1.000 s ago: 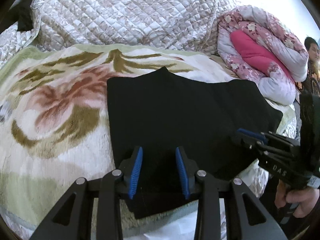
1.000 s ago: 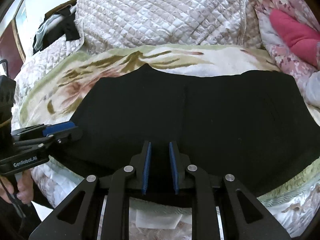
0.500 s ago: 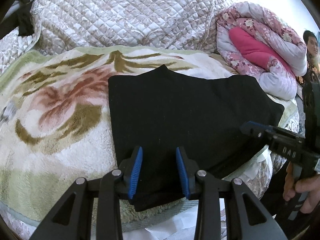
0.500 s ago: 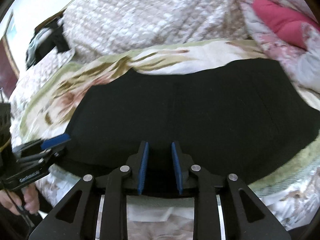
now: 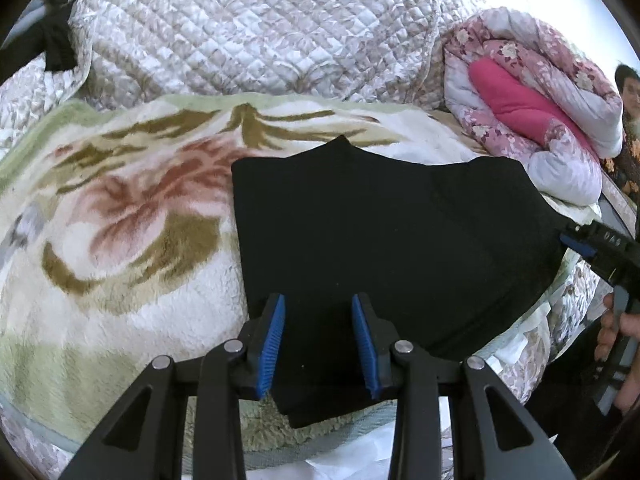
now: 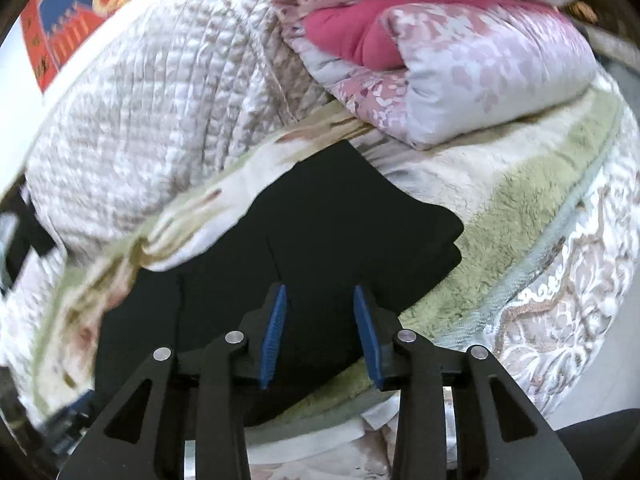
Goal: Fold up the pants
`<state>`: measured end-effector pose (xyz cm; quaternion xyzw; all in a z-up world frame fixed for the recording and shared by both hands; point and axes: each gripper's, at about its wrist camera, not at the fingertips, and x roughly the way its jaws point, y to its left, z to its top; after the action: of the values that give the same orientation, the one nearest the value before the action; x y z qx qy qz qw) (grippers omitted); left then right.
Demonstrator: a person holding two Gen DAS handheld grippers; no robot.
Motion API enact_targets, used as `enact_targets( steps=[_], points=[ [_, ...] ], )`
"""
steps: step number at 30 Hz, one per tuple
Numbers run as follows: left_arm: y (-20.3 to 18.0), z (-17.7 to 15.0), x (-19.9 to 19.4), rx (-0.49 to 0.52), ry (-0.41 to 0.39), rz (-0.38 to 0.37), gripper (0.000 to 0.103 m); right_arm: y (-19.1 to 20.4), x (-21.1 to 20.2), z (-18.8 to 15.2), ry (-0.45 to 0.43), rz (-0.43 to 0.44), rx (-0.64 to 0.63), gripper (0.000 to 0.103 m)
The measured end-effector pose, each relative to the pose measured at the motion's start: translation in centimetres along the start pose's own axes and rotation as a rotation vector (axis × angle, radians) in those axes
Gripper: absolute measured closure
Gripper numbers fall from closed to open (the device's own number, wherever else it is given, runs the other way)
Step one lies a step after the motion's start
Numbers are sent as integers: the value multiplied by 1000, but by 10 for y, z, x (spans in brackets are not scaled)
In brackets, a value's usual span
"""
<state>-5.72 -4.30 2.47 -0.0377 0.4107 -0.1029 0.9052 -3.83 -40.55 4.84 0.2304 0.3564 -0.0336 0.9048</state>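
The black pants [image 5: 380, 248] lie folded into a broad flat panel on the floral fleece blanket [image 5: 120, 220], their near edge running along the front of the bed. Your left gripper [image 5: 319, 344] hangs over the near left corner with its jaws partly apart; the cloth lies beneath the blue pads [image 5: 273, 344], and nothing shows them pinching it. Your right gripper [image 6: 320, 336] sits over the right end of the pants, its jaws opening, with fabric below them but not clamped. In the left wrist view its tip shows just at the pants' right edge.

You look to be between folds: one fold is laid and you are lining up on the two ends. The next move calls for a firm pinch through all layers at the right edge, then carrying it across toward the left side while that corner stays flat. Behind the pants sit the quilted bedspread [image 5: 248, 28] and a rolled pink floral quilt [image 5: 532, 92].
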Motion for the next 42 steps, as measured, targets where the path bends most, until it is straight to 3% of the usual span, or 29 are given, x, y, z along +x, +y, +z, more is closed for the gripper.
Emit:
enact_targets(
  steps=[3, 11, 14, 18, 27, 30, 32, 35, 36, 42],
  points=[
    [1, 0, 2, -9, 5, -7, 66, -2, -9, 0, -40, -9, -4, 58],
    [1, 1, 3, -9, 5, -6, 66, -10, -13, -1, -38, 12, 38, 57],
    [1, 1, 3, -8, 5, -5, 66, -16, -11, -3, -31, -12, 66, 48],
    [1, 1, 3, -10, 5, -7, 65, -34, 3, -3, 25, 28, 168, 48],
    [0, 1, 3, -9, 3, -4, 63, -41, 20, 15, 10, 70, 253, 44],
    [0, 1, 3, -12, 5, -7, 63, -31, 15, 20, -23, 81, 195, 49],
    [-1, 2, 3, -13, 5, -6, 63, -27, 27, 27, 16, 81, 177, 50],
    [-1, 3, 3, -21, 6, -9, 63, -27, 45, 35, 70, 44, 162, 68],
    [-1, 4, 2, -26, 5, -13, 63, -24, 42, 37, 62, 51, 155, 80],
    [13, 10, -5, -70, -18, 1, 63, 29, 13, 46, 5, 158, -24, 84]
  ],
)
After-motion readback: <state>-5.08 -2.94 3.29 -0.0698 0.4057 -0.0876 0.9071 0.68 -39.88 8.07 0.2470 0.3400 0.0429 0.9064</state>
